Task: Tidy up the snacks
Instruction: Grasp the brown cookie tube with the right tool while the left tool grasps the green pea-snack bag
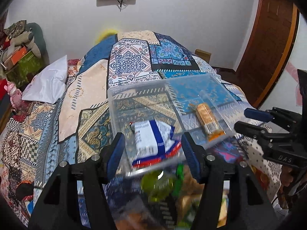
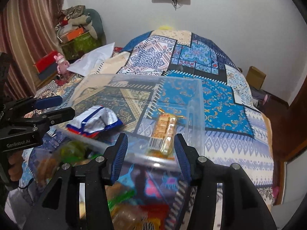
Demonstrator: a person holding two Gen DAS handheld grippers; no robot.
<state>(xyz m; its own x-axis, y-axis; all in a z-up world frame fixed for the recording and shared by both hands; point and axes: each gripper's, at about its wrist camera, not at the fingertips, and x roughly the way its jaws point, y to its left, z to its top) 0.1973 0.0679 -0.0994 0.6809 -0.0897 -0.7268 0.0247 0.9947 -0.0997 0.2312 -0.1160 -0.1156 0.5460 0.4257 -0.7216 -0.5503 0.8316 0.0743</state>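
Note:
A clear plastic bin (image 1: pixel 134 95) (image 2: pixel 197 99) lies on the patterned bedspread. Inside it are a white, blue and red snack bag (image 1: pixel 151 140) (image 2: pixel 99 119) and an orange cracker pack (image 1: pixel 208 120) (image 2: pixel 165 132). My left gripper (image 1: pixel 151 155) is open, its fingers on either side of the bin's near edge in front of the snack bag. My right gripper (image 2: pixel 151 151) is open at the bin's near edge, just in front of the cracker pack. Blurred loose snacks, one green (image 1: pixel 161 184) (image 2: pixel 73 151), lie below the grippers. Each gripper shows in the other's view.
The bed (image 1: pixel 134 63) fills the middle, with a white pillow (image 1: pixel 48 82) at its left. Boxes and soft toys (image 1: pixel 21 49) stand at the far left. A cardboard box (image 2: pixel 256 76) sits on the floor at the right, by a wooden door (image 1: pixel 268 48).

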